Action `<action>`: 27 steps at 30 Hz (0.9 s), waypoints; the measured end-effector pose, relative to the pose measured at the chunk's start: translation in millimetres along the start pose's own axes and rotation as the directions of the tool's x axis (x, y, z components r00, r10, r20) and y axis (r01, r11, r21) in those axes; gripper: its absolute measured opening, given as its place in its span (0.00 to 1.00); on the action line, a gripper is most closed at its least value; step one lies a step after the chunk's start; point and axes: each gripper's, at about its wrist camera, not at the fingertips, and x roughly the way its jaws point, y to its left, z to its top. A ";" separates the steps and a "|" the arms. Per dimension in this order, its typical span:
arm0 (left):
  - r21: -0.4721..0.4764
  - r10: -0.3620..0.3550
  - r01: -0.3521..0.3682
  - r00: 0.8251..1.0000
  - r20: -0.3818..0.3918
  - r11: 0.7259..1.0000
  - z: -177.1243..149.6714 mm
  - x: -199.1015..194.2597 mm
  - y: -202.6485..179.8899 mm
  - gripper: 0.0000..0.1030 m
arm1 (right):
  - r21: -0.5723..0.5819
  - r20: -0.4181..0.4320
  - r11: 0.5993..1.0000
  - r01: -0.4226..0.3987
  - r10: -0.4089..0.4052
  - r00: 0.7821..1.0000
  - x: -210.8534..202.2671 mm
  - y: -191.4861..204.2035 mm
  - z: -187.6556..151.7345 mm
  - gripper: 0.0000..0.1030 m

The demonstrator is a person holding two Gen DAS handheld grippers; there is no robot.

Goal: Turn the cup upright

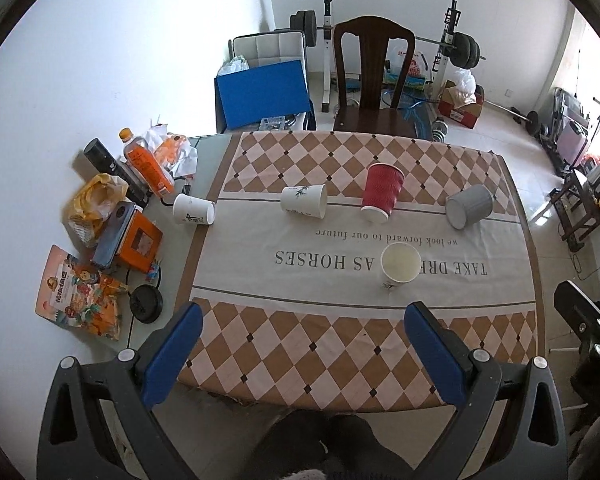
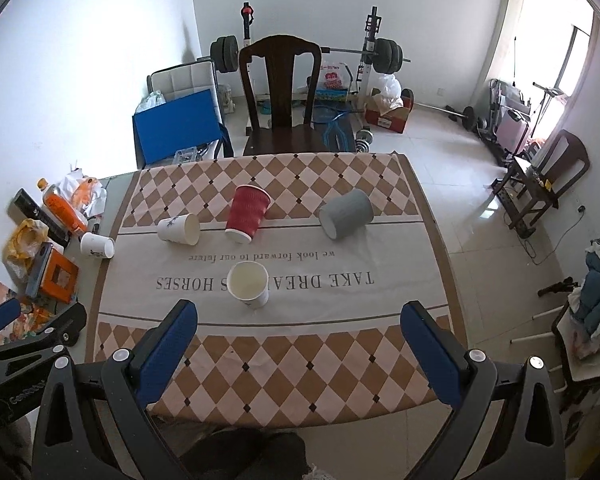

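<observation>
One white paper cup [image 1: 399, 265] [image 2: 249, 283] stands upright on the tablecloth's white band. Behind it lie cups on their sides: a white patterned cup [image 1: 304, 201] [image 2: 179, 229], a red ribbed cup [image 1: 381, 192] [image 2: 247, 213], a grey cup [image 1: 469, 205] [image 2: 346, 213], and another white cup [image 1: 193, 209] [image 2: 97, 245] off the cloth at the left. My left gripper [image 1: 306, 316] is open and empty above the near table edge. My right gripper [image 2: 300, 316] is open and empty, also near the front edge.
Clutter lines the table's left side: an orange bottle [image 1: 146, 162], an orange box [image 1: 138, 242], snack bags [image 1: 80, 292] and a black lid [image 1: 146, 303]. A dark wooden chair [image 1: 374, 80] stands behind the table. Weights and boxes fill the floor beyond.
</observation>
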 end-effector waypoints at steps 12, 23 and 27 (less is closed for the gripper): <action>0.014 0.007 -0.007 1.000 0.029 1.000 0.3 -15.8 6.0 1.00 | -0.008 -0.004 1.000 -0.009 0.009 1.000 -15.3 4.7 -0.6 1.00; 0.020 0.004 -0.005 0.999 0.032 1.000 3.7 -17.0 7.7 1.00 | -0.010 -0.012 1.000 -0.009 0.009 1.000 -12.4 5.2 -3.9 1.00; 0.022 0.003 -0.004 0.999 0.033 1.000 5.6 -17.3 8.2 1.00 | -0.011 -0.018 1.000 -0.007 0.007 1.000 -12.0 6.2 -7.0 1.00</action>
